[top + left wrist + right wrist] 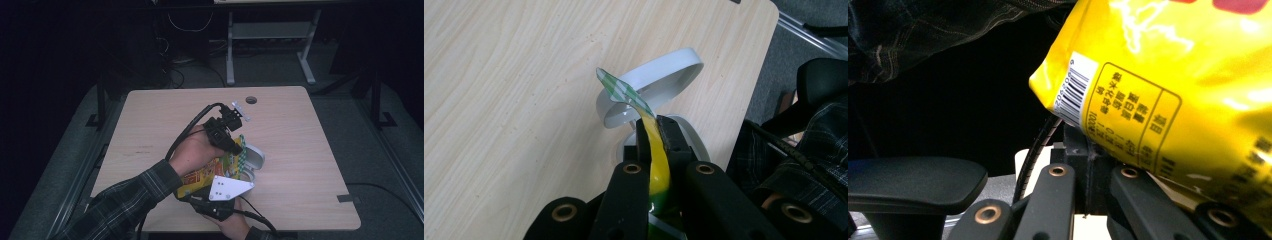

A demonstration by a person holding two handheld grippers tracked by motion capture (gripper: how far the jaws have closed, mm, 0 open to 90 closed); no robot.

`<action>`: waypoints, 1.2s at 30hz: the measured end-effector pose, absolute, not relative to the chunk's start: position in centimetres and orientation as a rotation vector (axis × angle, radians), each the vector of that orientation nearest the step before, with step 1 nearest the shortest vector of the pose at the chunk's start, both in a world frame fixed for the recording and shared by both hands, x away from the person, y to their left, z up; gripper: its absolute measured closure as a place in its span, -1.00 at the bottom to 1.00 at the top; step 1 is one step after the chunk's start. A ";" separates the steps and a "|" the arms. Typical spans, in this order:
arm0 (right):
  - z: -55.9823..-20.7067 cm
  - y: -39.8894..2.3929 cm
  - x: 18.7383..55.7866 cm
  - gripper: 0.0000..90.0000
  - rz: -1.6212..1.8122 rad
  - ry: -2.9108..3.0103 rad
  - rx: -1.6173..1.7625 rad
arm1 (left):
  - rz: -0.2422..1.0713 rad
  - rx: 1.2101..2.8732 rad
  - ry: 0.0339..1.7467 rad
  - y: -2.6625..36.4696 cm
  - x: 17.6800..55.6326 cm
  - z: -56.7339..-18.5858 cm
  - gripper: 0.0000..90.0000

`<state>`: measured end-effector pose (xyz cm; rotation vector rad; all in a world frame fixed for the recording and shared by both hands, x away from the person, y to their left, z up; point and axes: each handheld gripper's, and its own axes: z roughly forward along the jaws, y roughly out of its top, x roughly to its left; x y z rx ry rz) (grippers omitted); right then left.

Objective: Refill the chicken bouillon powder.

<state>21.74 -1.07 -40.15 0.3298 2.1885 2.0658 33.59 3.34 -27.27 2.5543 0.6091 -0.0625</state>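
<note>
A yellow snack bag with a green-and-white checked top seal hangs over the wooden table between my two grippers. My left gripper comes from above and is shut on the bag's top edge; the left gripper view shows the yellow film pinched between its jaws. My right gripper, under its grey plate, sits at the bag's lower end near the table's front edge. In the right gripper view its jaws are shut at the bottom edge of the bag, beside the barcode.
A white round bowl lies tilted on the table just right of the bag, right behind the left jaws. A cable hole is near the table's far edge. A black chair armrest is below the front edge.
</note>
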 end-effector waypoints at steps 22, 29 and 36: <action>-39.9 -1.1 22.1 1.00 2.086 2.183 0.334 | -0.055 2.572 0.610 3.0 33.7 -27.1 1.00; -39.7 -1.3 22.2 1.00 2.094 2.177 0.342 | -0.073 2.569 0.611 2.9 33.7 -27.6 1.00; -39.8 -1.3 22.1 1.00 2.091 2.180 0.343 | -0.076 2.572 0.612 3.0 33.7 -27.7 1.00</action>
